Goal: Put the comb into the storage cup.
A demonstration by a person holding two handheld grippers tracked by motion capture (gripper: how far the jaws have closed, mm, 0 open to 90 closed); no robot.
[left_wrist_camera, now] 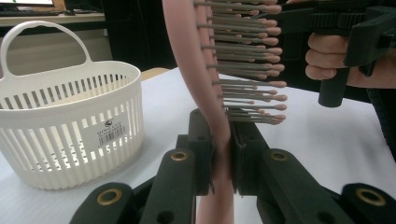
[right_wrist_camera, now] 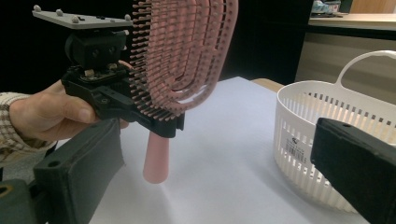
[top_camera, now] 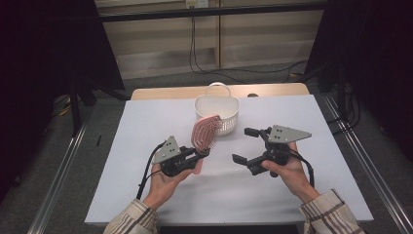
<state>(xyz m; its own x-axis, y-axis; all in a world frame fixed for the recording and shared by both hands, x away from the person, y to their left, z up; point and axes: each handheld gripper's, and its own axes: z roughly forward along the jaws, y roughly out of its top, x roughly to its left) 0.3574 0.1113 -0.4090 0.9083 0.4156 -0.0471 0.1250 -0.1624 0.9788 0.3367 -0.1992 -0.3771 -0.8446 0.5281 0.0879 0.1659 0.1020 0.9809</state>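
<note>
Just behind hairbrush (top_camera: 206,132) (upright): basket (top_camera: 229,124)

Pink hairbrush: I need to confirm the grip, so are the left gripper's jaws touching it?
Touching. The left gripper view shows the left gripper with both jaws pressed against the pink hairbrush at its neck.

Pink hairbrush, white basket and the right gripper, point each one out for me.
pink hairbrush (right_wrist_camera: 187,60), right gripper view, on its bristled head.
white basket (left_wrist_camera: 70,135), left gripper view, on its slotted side wall.
right gripper (top_camera: 247,145), high view, midway between its open fingertips.
</note>
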